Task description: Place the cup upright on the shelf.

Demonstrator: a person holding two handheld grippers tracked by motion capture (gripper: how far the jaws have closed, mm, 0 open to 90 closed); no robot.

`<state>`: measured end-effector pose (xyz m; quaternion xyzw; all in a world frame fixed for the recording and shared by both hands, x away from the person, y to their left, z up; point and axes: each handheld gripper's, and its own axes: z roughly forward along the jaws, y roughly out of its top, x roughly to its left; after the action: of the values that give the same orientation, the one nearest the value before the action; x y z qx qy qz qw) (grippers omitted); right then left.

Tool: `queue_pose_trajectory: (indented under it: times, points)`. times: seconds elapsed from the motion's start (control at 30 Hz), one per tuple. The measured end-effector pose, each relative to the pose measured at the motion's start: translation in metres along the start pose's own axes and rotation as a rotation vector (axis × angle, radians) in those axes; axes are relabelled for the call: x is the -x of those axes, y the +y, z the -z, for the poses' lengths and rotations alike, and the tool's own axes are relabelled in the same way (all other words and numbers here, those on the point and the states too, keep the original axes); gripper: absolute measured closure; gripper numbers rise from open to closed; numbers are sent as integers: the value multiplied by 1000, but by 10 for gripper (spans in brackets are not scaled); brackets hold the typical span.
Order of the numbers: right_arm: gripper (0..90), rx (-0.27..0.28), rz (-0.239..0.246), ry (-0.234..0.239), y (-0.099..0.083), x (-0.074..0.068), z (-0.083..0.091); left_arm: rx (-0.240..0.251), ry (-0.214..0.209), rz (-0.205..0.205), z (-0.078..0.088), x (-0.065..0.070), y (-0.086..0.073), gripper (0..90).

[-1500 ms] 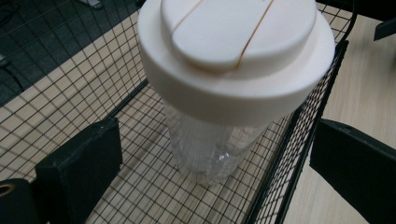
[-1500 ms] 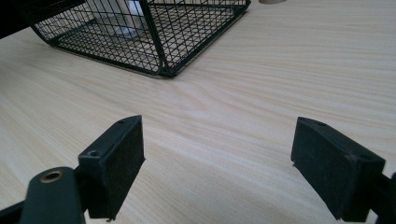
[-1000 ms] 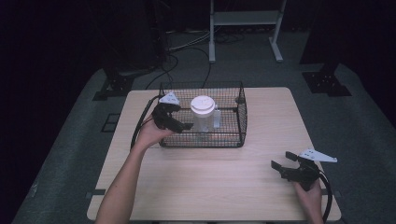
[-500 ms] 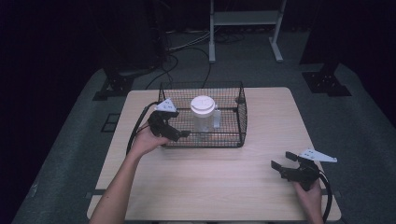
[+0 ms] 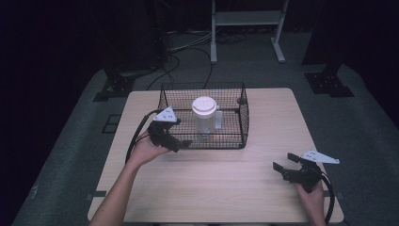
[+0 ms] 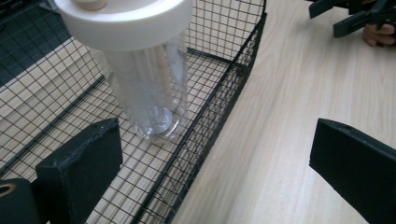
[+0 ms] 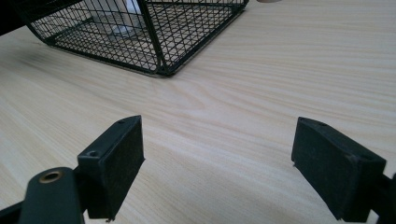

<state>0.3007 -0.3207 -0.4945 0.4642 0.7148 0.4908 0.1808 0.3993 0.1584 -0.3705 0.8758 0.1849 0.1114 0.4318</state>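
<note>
while the wire basket (image 5: 235, 134) stands on the table (image 5: 211, 183), the clear jar (image 5: 205, 121) with white lid stands upright inside it. left gripper (image 5: 181, 142) is just beside the basket's front left corner, jaws apart and empty. right gripper (image 5: 283, 165) is well apart from the basket, jaws apart too.

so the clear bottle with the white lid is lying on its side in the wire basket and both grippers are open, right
Not quite: the clear bottle stands upright in the wire basket, white lid on top, as the high view and the left gripper view show. The rest holds: the left gripper at the basket's near-left corner and the right gripper over the table both have their fingers apart.
</note>
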Motion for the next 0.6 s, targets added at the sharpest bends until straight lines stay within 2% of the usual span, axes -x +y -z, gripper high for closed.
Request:
queue_pose_trajectory:
  times: [0.33,0.6]
  points:
    - [157,0,0,-2,0,0,0,20,-16,-2,0,11,-8,16]
    - [157,0,0,-2,0,0,0,7,-19,0,-4,19,-20,16]
